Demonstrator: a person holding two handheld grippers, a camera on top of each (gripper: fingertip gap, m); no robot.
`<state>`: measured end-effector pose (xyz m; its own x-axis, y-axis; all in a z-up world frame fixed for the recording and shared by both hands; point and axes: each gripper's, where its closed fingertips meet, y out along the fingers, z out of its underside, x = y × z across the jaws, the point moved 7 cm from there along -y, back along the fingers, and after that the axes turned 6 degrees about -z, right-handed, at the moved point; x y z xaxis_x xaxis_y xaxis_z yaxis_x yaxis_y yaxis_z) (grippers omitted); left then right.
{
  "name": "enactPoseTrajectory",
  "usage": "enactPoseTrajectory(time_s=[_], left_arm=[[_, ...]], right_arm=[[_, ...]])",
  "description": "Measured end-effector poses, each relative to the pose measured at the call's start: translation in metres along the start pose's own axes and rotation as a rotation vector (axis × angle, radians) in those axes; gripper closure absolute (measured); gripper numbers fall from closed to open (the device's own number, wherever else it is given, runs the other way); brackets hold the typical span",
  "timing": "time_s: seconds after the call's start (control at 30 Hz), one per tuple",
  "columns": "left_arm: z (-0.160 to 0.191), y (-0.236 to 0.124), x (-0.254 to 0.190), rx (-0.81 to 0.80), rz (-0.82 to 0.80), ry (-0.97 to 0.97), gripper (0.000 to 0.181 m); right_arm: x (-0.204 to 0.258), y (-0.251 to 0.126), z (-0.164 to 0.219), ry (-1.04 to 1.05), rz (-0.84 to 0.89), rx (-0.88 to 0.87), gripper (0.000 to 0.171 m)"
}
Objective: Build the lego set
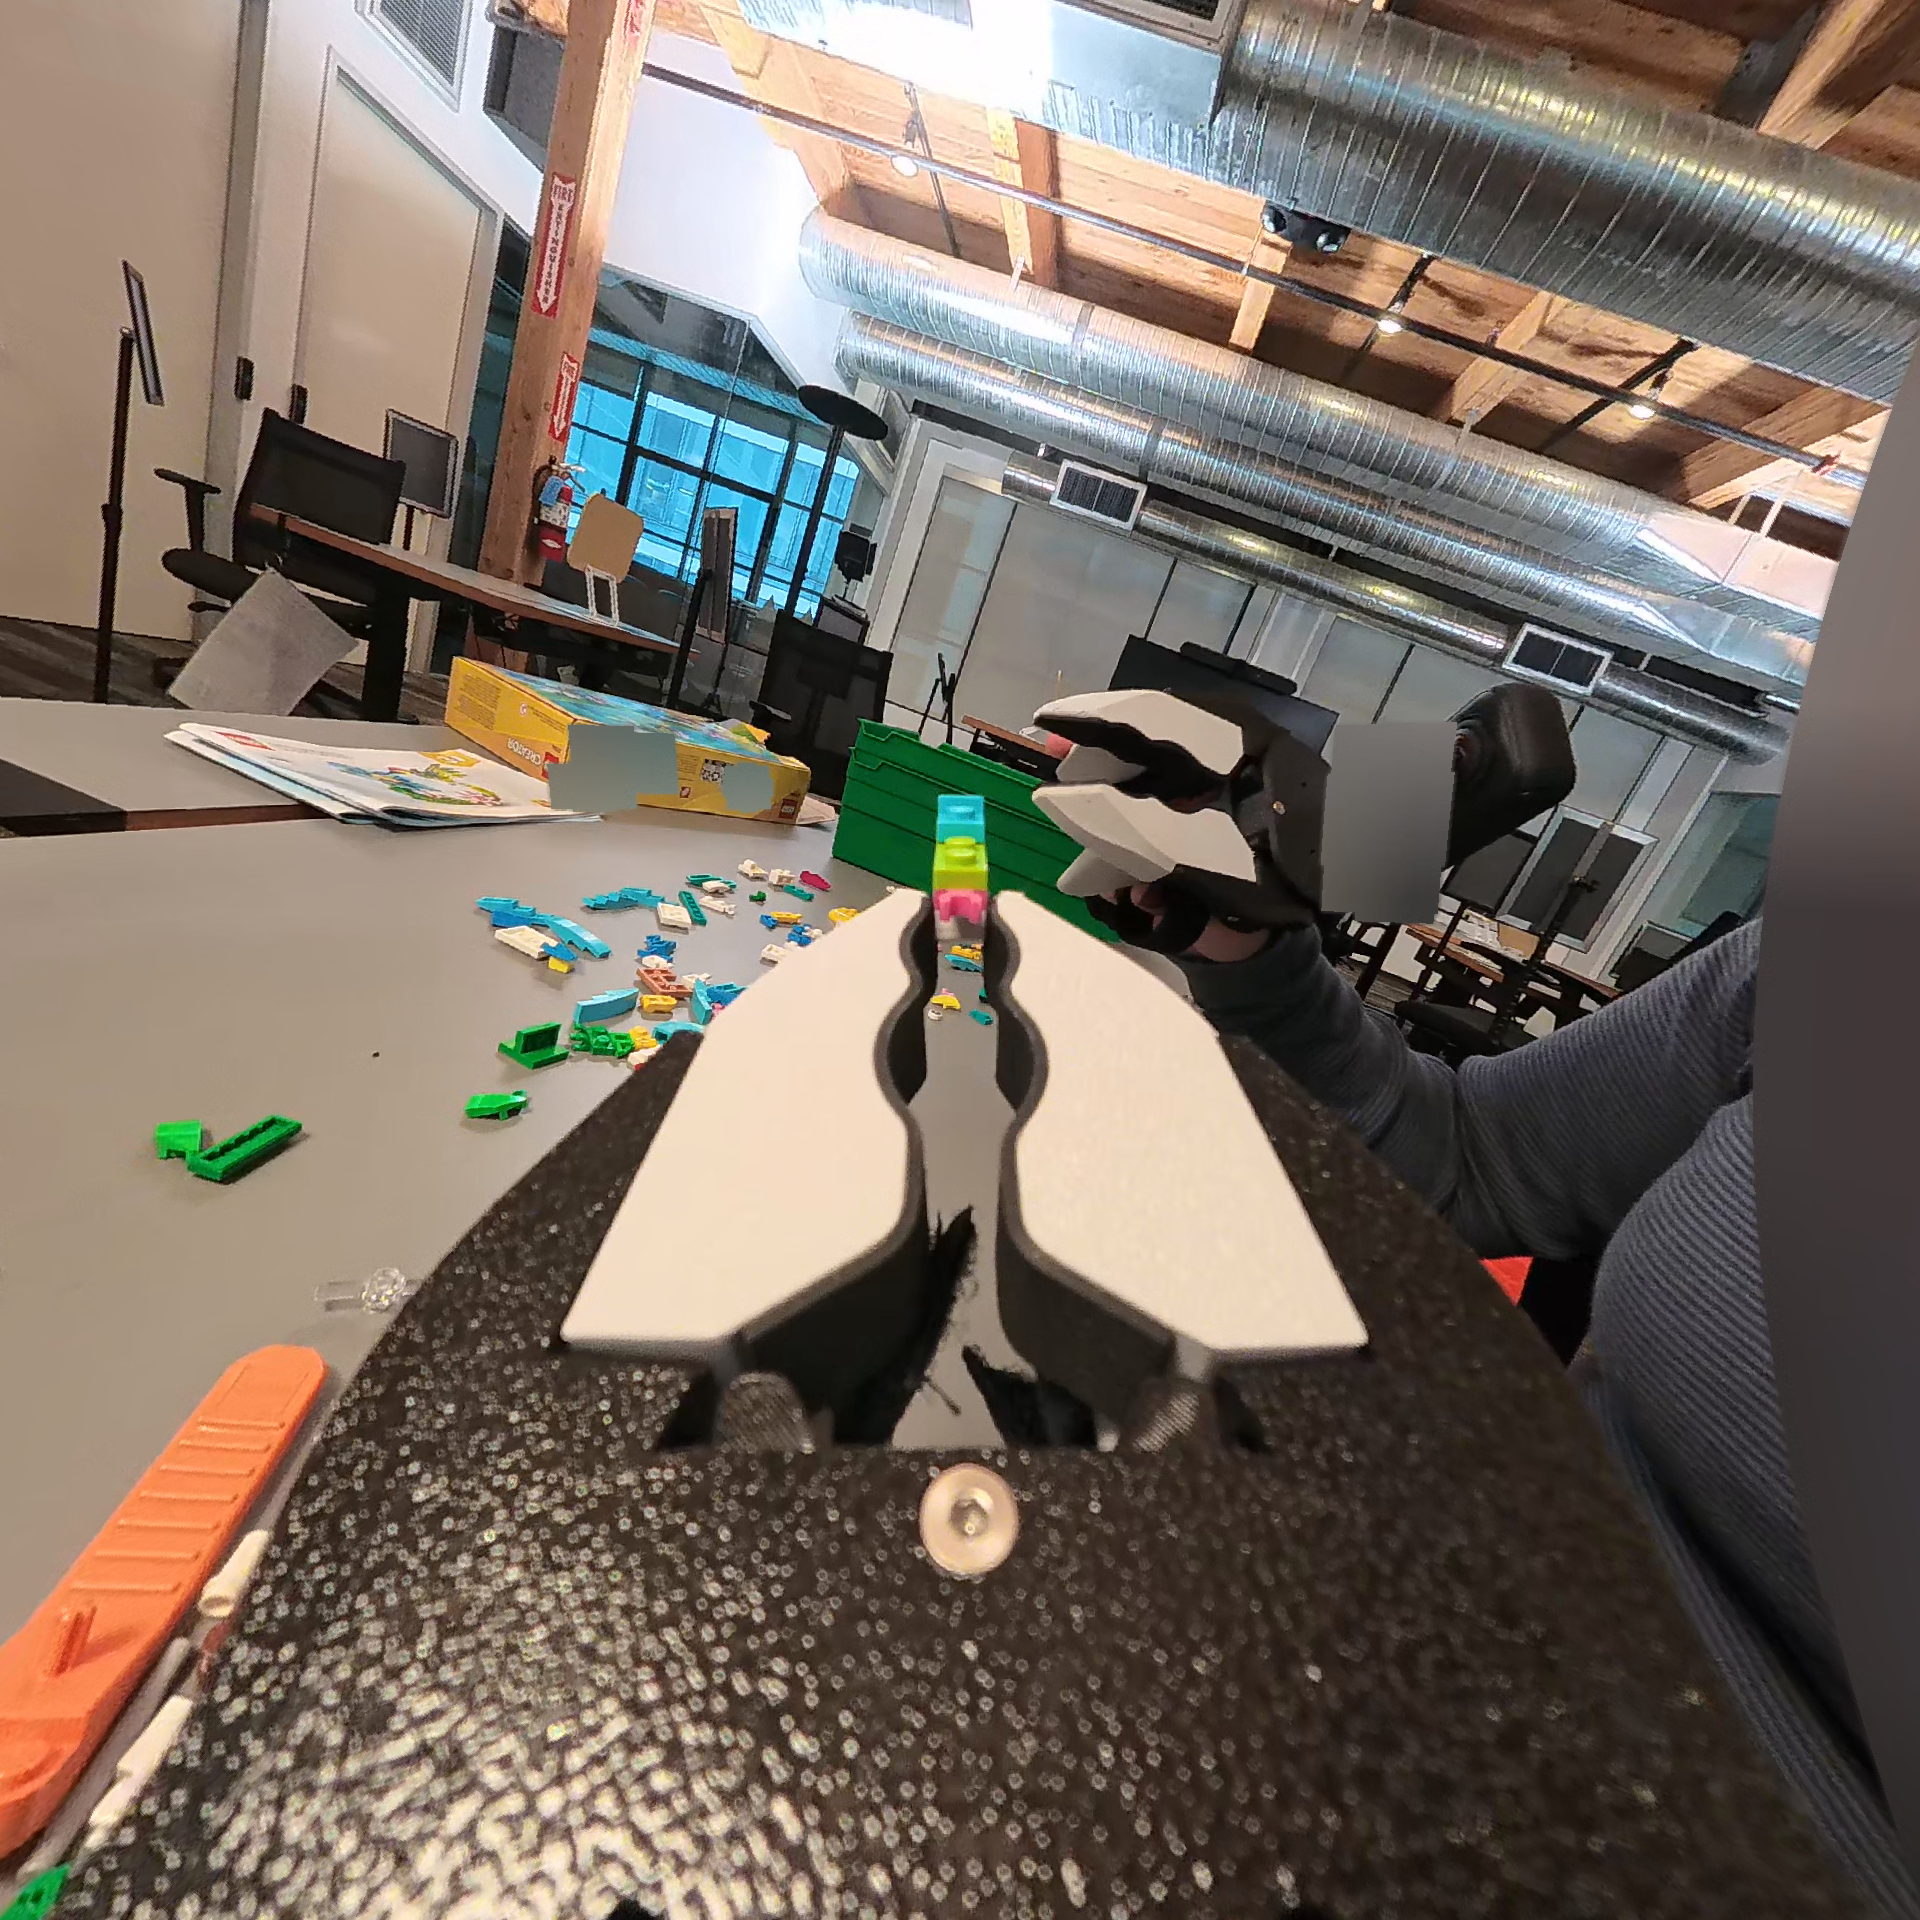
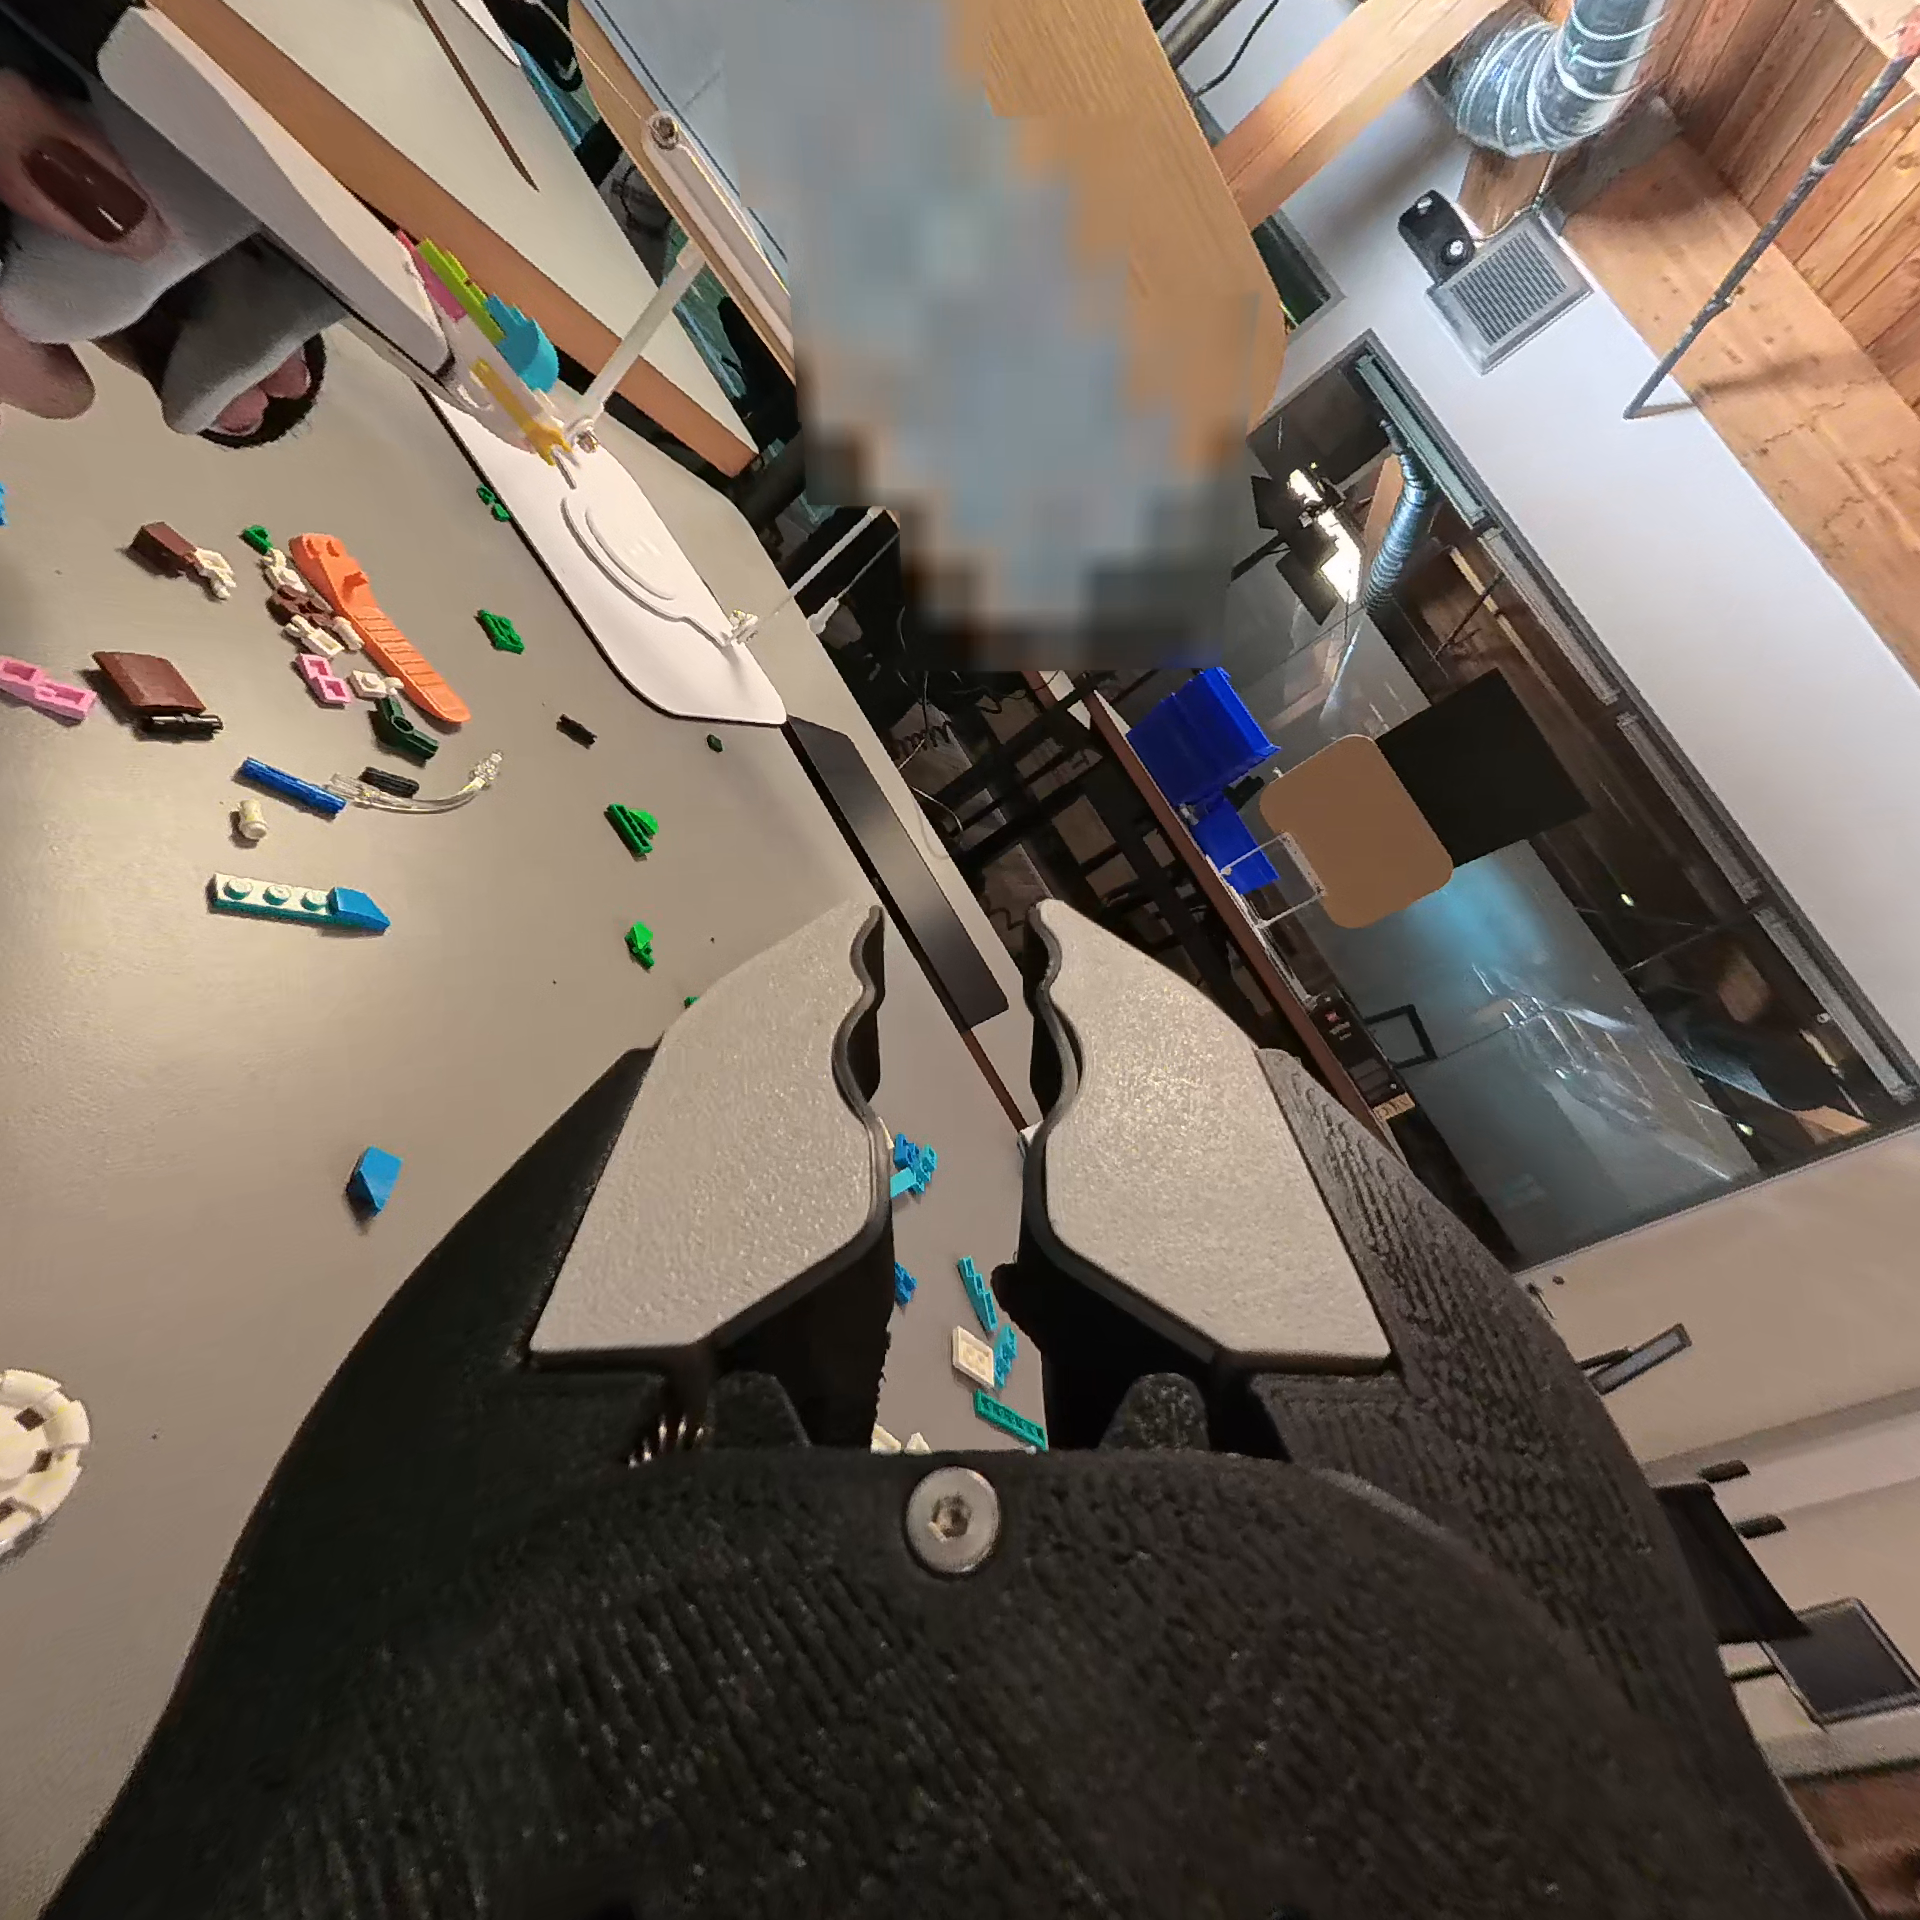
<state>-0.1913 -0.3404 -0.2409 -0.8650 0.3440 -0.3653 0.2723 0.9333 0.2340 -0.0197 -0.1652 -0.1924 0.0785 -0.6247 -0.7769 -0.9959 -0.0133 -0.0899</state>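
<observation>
My left gripper (image 1: 961,912) is shut on a small lego stack (image 1: 960,847) with pink, lime and cyan bricks. The stack stands up out of the fingertips, held above the grey table (image 1: 260,987). My right gripper (image 1: 1055,764) hangs in the air just right of the stack, jaws apart and not touching it. In the right wrist view, my right gripper (image 2: 956,935) is open and empty. The left gripper (image 2: 447,343) shows at the top left there, holding the stack (image 2: 488,312), with yellow and white pieces at its lower end.
Loose lego pieces (image 1: 644,966) are scattered over the table. An orange brick separator (image 1: 156,1538) lies near the front left. An instruction booklet (image 1: 364,769), a yellow box (image 1: 623,748) and a green bin (image 1: 914,821) stand at the back. A white pad (image 2: 665,592) lies at the table edge. The gap from one gripper's tips to the other's is roughly 15 centimetres. The orange brick separator (image 1: 156,1538) lies around 15 centimetres away from my left fingertips. The right camera catches it too, in the right wrist view (image 2: 387,632).
</observation>
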Motion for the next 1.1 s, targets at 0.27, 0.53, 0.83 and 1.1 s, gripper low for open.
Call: enactPoseTrajectory(time_s=[0.27,0.53,0.83,1.1], left_arm=[[-0.001,0.001,-0.003,0.008,0.01,0.026,0.173],[0.003,0.007,-0.023,0.045,0.214,0.041,0.174],[0.005,0.008,-0.034,0.07,0.323,0.062,0.174],[0.005,0.009,-0.036,0.07,0.337,0.032,0.173]], right_arm=[[0.005,-0.003,-0.024,0.083,-0.165,-0.051,0.147],[0.026,0.013,-0.061,0.352,-0.573,-0.115,0.147],[0.046,0.043,-0.076,0.398,-0.75,-0.057,0.152],[0.049,0.043,-0.075,0.458,-0.79,-0.092,0.164]])
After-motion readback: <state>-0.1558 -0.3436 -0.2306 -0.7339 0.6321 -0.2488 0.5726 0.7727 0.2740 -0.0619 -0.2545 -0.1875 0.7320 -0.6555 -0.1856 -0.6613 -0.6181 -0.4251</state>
